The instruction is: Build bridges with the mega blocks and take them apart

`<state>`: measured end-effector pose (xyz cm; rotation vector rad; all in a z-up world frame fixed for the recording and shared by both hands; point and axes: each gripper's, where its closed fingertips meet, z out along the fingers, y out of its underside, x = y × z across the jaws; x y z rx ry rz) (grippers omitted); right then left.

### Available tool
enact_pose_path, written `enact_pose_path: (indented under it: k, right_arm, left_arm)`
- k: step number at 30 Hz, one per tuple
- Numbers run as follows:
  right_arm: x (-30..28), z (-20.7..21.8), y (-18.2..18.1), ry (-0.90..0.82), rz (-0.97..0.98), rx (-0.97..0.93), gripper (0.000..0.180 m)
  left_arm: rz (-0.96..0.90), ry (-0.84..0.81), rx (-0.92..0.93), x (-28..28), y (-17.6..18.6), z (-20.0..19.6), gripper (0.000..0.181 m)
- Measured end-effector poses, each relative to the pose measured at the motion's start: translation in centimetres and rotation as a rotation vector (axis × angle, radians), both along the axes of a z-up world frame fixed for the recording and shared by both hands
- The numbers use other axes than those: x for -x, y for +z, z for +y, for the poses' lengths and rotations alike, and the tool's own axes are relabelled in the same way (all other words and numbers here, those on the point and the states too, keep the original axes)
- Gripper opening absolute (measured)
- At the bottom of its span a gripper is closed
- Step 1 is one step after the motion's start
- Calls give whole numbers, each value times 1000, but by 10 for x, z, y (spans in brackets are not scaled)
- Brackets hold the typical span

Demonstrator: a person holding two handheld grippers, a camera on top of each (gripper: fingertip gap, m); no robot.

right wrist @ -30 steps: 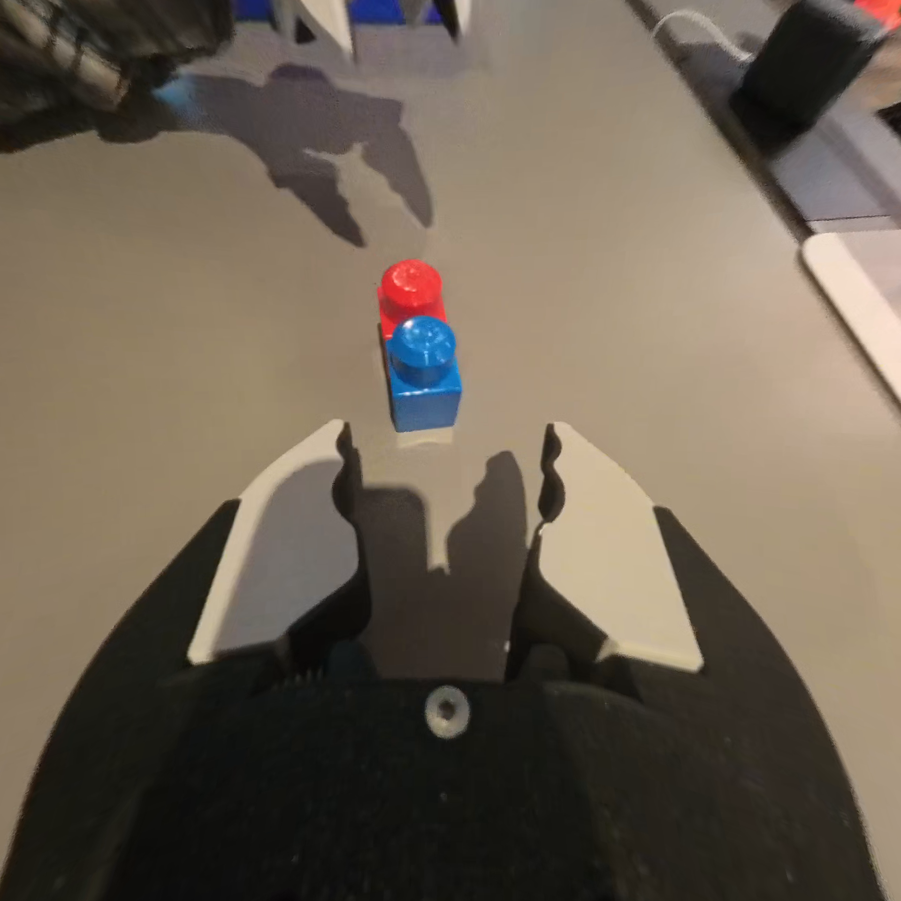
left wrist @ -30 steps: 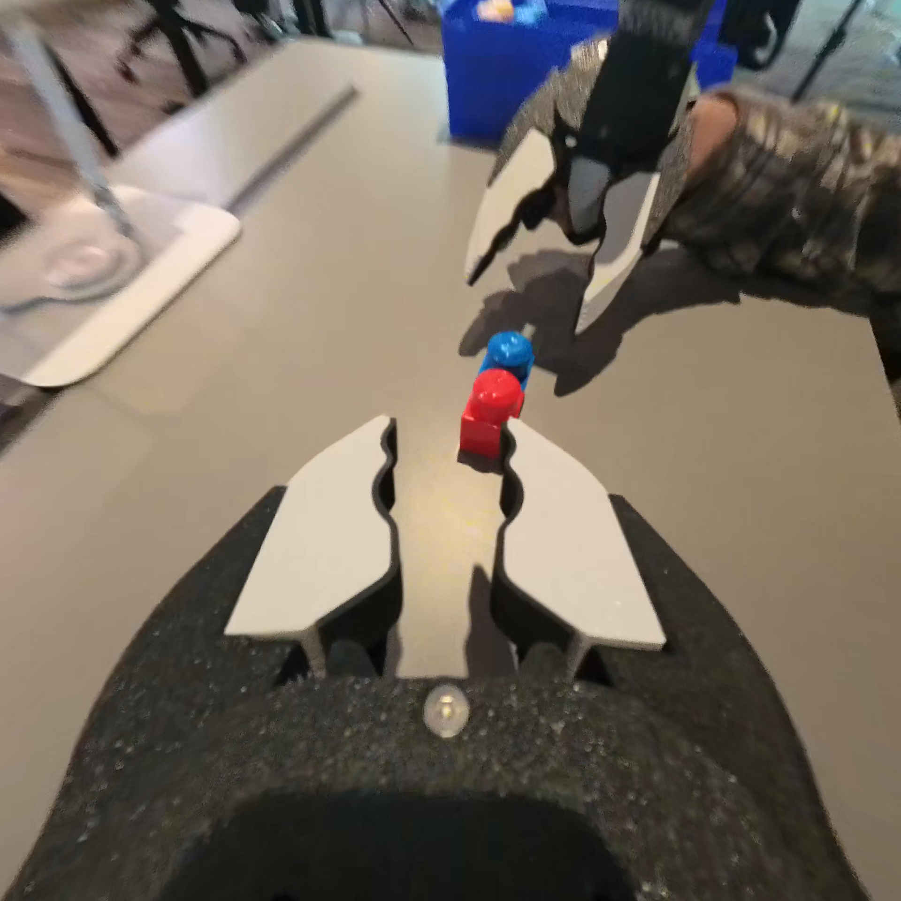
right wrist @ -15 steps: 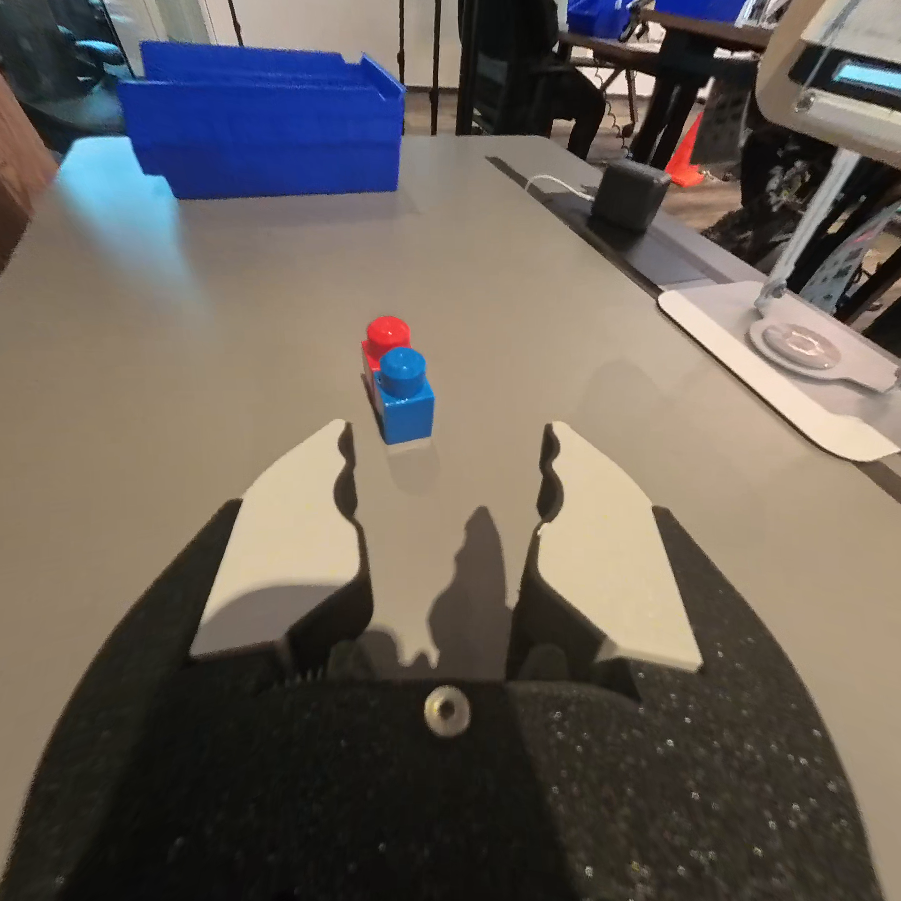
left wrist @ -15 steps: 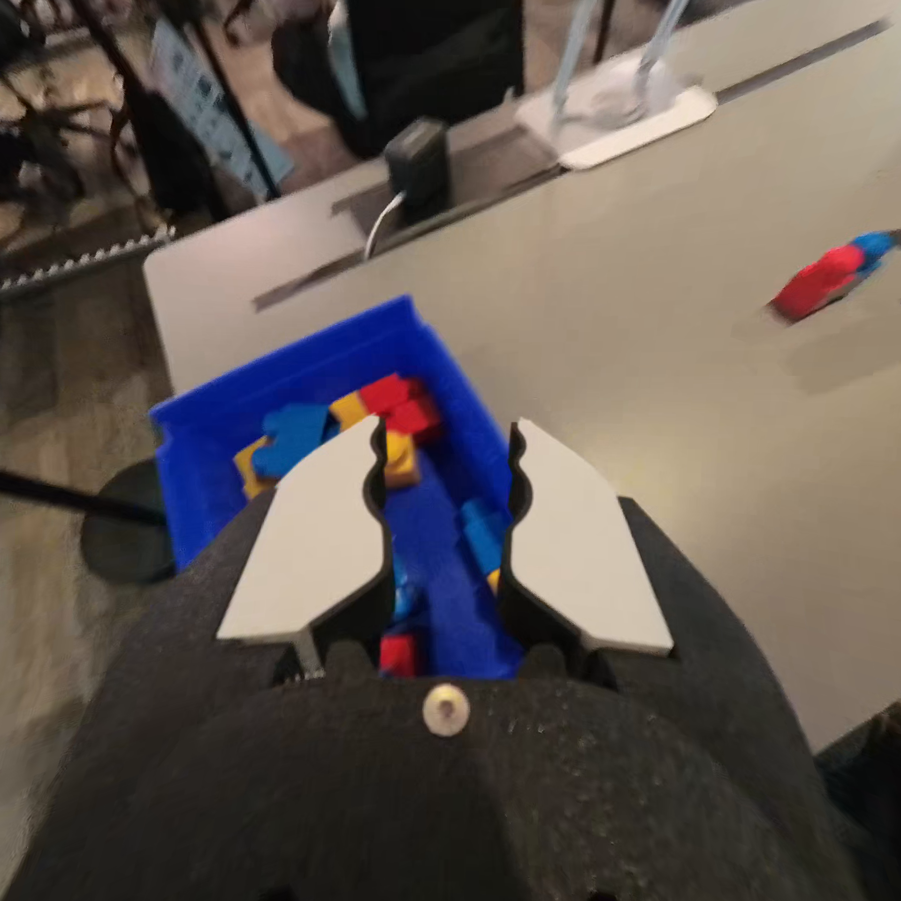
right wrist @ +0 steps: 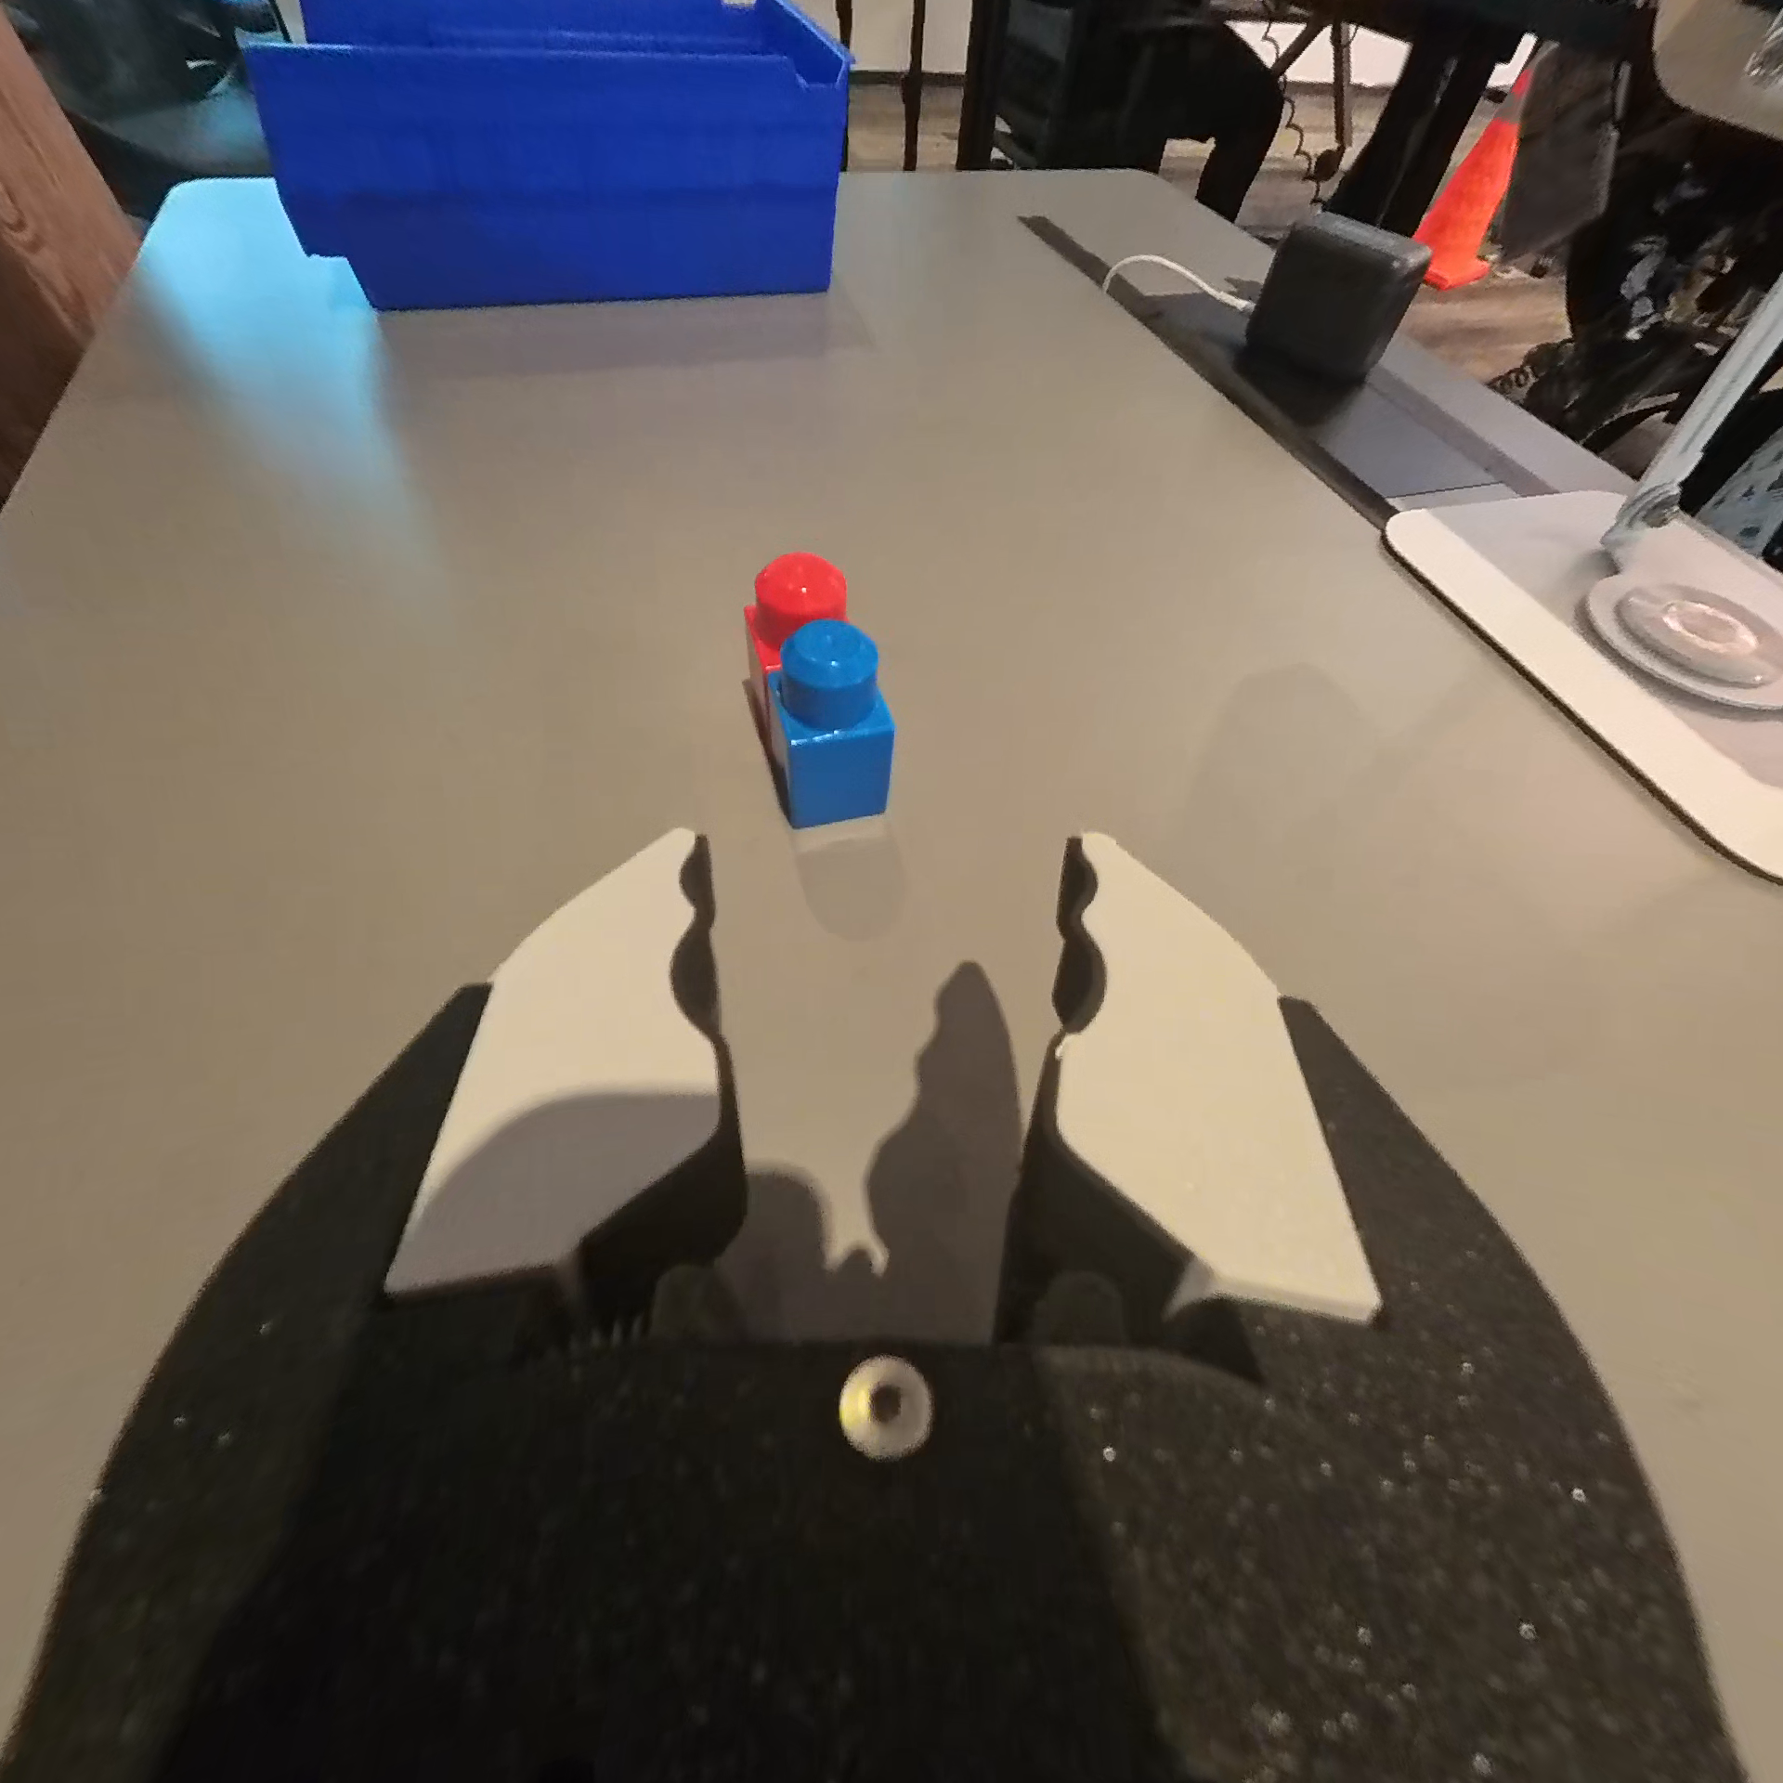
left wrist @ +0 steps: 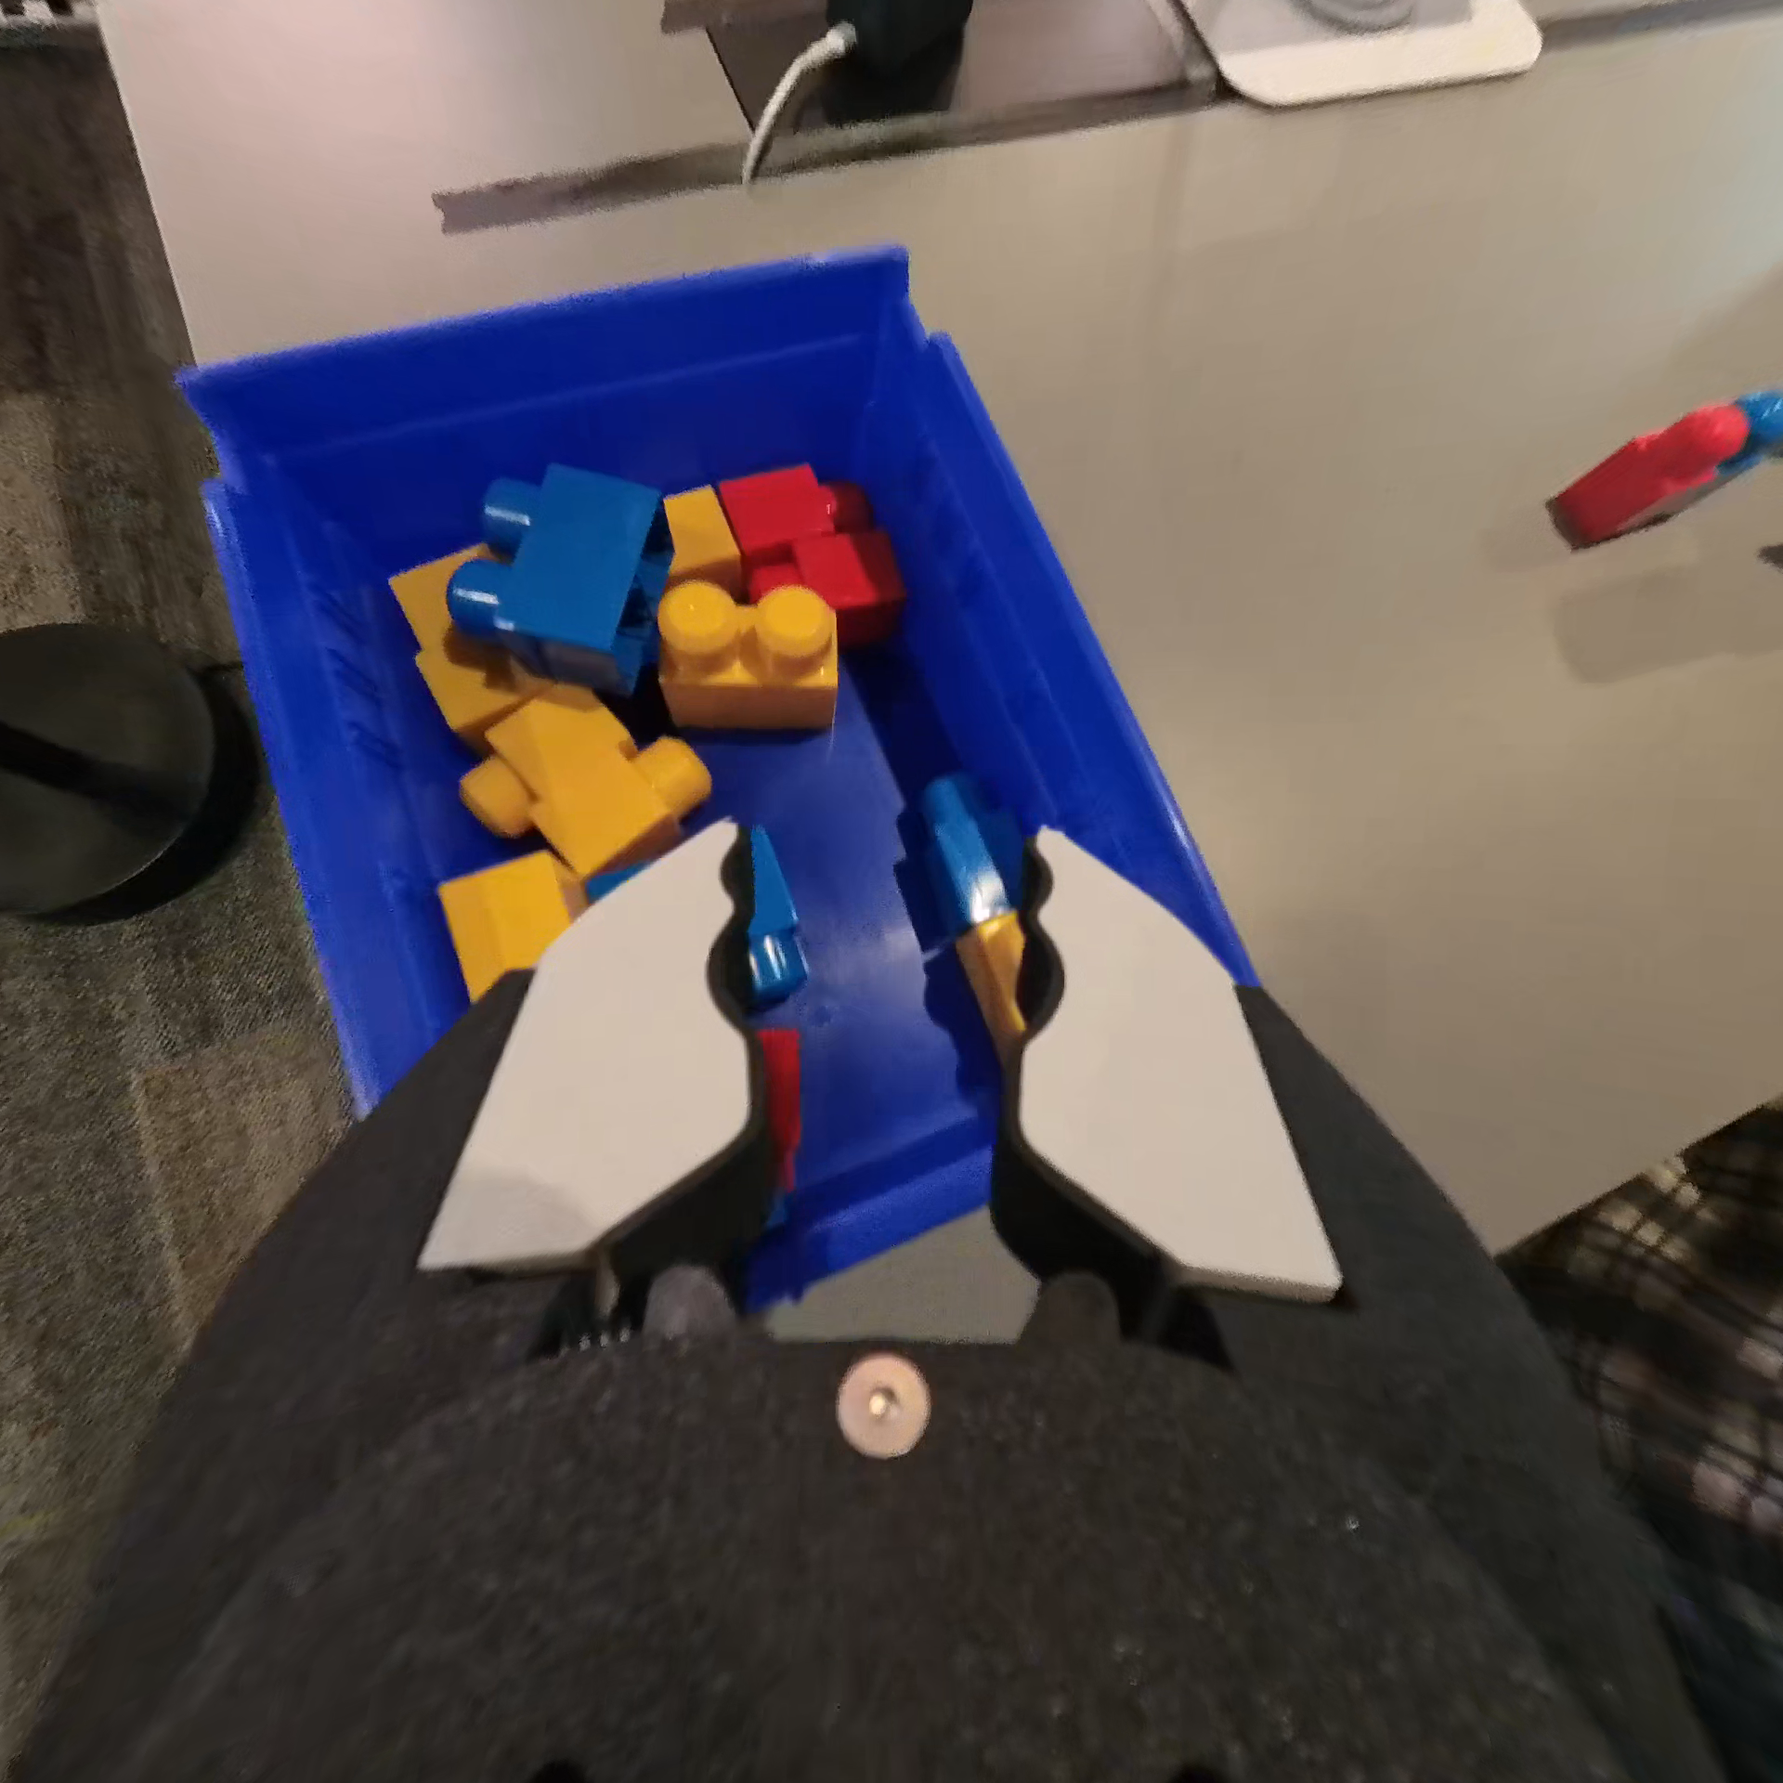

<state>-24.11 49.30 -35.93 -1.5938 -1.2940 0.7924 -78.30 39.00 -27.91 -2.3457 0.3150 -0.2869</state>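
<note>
Within the last second the left gripper (left wrist: 883, 859) had swung away from the red block (right wrist: 789, 617) and blue block (right wrist: 835, 728), which stood touching in a row mid-table, and now hung over the blue bin (left wrist: 1023, 617) with its fingers open and empty above loose yellow, blue and red mega blocks; I judged it was fetching a spanning piece for the bridge. The right gripper (right wrist: 883, 849) waited just short of the blue block, fingers open and empty. The grey table (right wrist: 386, 627) was smooth and glossy, with a black charger (right wrist: 1336, 294), a white stand base (right wrist: 1544, 637) and an orange cone (right wrist: 1471, 207) beyond.
</note>
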Motion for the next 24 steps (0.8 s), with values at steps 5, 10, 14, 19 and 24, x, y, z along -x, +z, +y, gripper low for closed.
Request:
enact_pose_path:
  k: [5,10,14,19,24]
  right_arm:
    - [2,-3,0,16,-3,5,68]
    - [5,-6,-2,30,-9,10,68]
    - [6,-6,-5,33,-11,20,68]
    - [5,-5,-6,31,-18,18,68]
    - [3,-4,-5,25,-15,17,68]
  left_arm:
    - [92,41,116,22,-13,-31,50]
    - [134,55,180,32,-25,-42,50]
    - [170,31,196,30,-31,-36,49]
    - [247,68,206,38,-41,-22,49]
    - [292,186,246,54,-60,-14,49]
